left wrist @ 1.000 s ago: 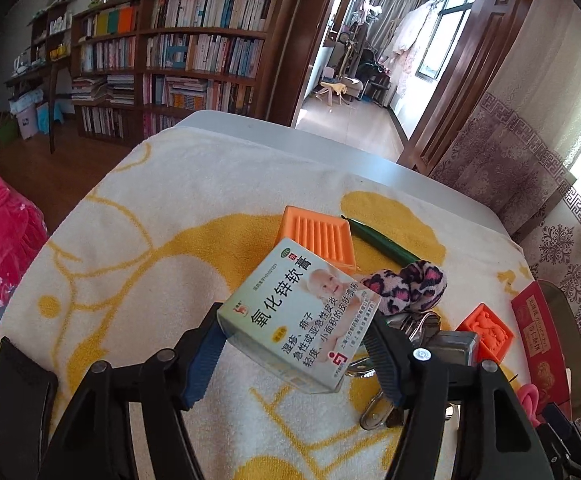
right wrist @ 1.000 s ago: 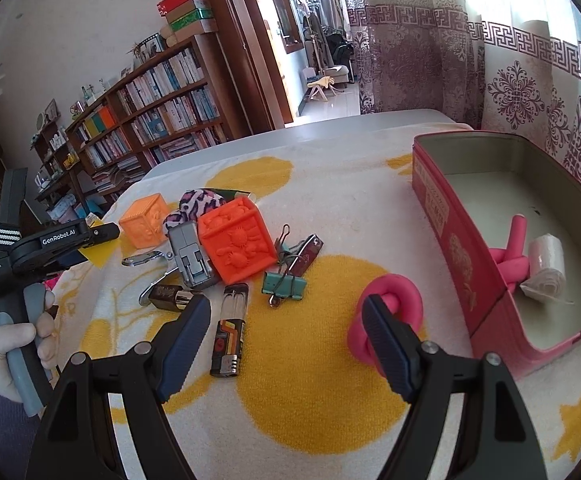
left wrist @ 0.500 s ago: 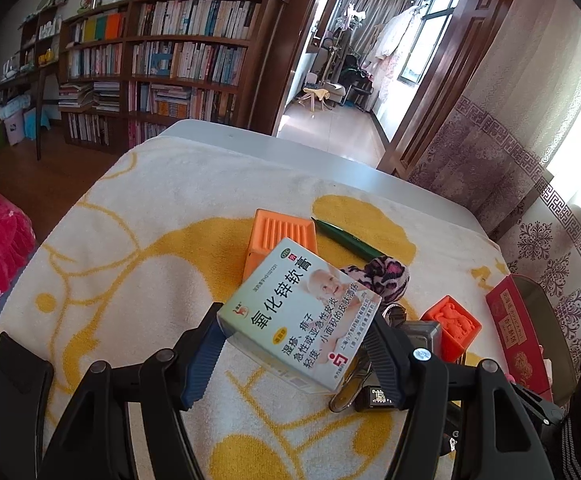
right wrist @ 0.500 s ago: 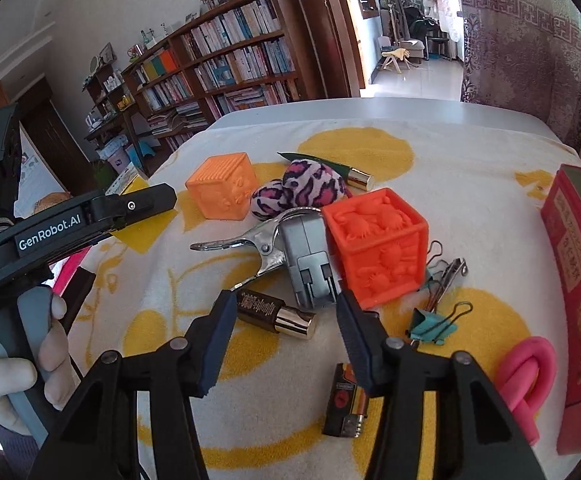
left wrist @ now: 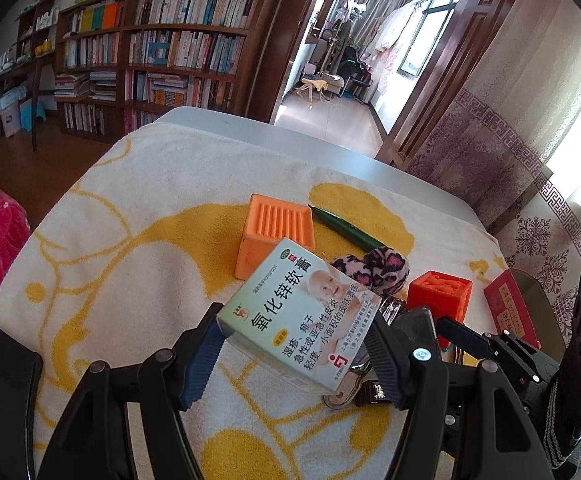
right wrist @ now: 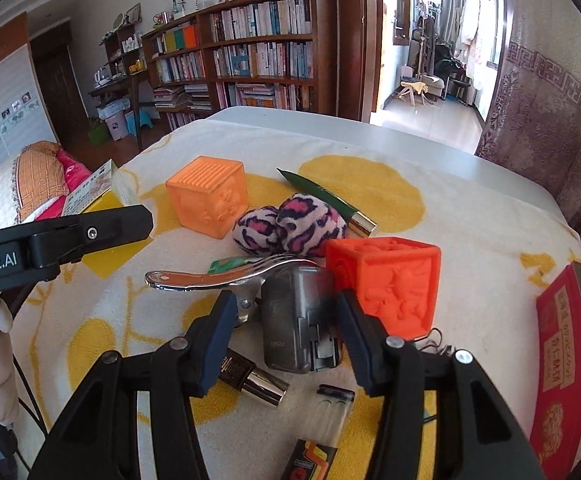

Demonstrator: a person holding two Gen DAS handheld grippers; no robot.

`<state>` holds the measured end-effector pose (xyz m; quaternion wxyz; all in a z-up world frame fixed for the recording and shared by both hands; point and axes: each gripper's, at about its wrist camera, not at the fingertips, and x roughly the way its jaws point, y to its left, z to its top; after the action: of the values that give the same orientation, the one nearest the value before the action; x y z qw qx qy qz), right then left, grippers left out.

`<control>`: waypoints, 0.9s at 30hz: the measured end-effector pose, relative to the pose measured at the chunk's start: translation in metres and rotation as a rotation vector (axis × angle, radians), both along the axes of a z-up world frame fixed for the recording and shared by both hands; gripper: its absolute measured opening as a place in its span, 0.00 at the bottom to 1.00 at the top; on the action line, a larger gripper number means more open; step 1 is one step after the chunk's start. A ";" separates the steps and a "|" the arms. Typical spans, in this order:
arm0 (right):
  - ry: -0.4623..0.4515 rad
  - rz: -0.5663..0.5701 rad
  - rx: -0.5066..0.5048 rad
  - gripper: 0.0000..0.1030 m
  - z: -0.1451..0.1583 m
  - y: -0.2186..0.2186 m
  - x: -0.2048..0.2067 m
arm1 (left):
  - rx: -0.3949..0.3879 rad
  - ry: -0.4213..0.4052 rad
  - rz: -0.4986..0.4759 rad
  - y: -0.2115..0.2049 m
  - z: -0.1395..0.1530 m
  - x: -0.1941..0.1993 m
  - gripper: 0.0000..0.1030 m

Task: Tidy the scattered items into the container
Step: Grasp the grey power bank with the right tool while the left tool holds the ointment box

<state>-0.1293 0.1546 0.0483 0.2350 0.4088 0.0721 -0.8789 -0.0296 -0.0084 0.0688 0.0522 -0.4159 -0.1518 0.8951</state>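
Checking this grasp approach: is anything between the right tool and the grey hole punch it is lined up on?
Nothing visible blocks it. The right tool is open, its fingers straddling the grey hole punch. The red-orange cube crowds the punch's right side, close beside the right finger, and a lipstick tube lies beneath the left finger.

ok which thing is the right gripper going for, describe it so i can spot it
On the yellow-patterned towel, find the red-orange embossed cube. Touching its left side lies a grey plastic hole punch with a chrome lever, between the right gripper fingers; it is the only grey boxy thing there.
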 end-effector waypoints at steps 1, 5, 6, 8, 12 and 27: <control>-0.031 0.008 -0.022 0.56 -0.001 0.003 0.000 | 0.002 -0.002 -0.003 0.001 -0.001 0.000 0.67; -0.255 0.012 -0.215 0.57 -0.019 0.028 -0.011 | 0.002 0.000 -0.002 0.000 0.000 0.001 0.67; -0.268 -0.004 -0.228 0.56 -0.024 0.032 -0.012 | 0.005 0.000 -0.003 0.000 0.000 0.001 0.67; -0.253 -0.015 -0.224 0.56 -0.025 0.032 -0.013 | 0.003 -0.002 -0.006 0.002 0.000 0.000 0.67; -0.210 -0.020 -0.133 0.57 -0.020 0.016 -0.017 | -0.001 -0.007 -0.010 0.004 -0.002 0.000 0.67; -0.179 -0.112 -0.075 0.48 -0.025 0.017 -0.019 | 0.010 -0.009 0.007 0.000 -0.004 0.000 0.67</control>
<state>-0.1482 0.1712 0.0229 0.2059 0.4800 -0.0050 -0.8528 -0.0293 -0.0082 0.0647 0.0505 -0.4192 -0.1581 0.8926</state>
